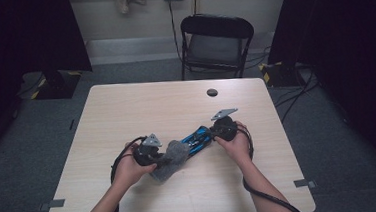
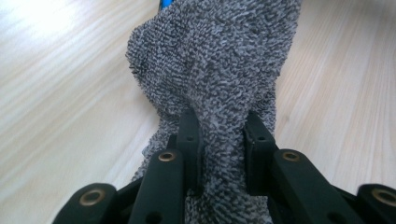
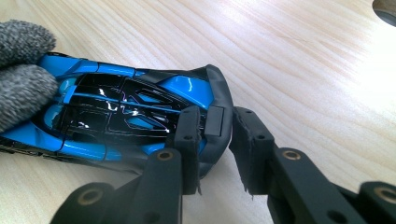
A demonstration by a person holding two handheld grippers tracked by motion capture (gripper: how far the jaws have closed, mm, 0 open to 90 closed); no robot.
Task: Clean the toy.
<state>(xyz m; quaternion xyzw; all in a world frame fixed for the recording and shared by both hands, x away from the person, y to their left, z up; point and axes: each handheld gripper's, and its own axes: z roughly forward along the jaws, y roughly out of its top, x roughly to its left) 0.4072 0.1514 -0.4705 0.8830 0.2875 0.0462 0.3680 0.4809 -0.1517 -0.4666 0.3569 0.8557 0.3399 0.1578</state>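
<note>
Item one: a grey terry cloth (image 1: 172, 159), lying a little toward the near edge of the surface (image 1: 126, 105) from its middle, its far end draping over the nose of the toy car. The left tool (image 1: 162, 160) is clenching on a bunched fold of this cloth (in the left gripper view the pile is bulging up between both black jaws (image 2: 219, 70)).

Item two: a blue and black toy car (image 1: 197, 139), resting on the surface just right of the cloth, pointing toward it. The right tool (image 1: 212, 133) is grasping the car's dark rear wing (image 3: 215, 121), one jaw pressing on each side of it. Both of the person's hands are entering from the near edge.

Item three: a black folding chair (image 1: 217, 44), standing beyond the far edge.
</note>
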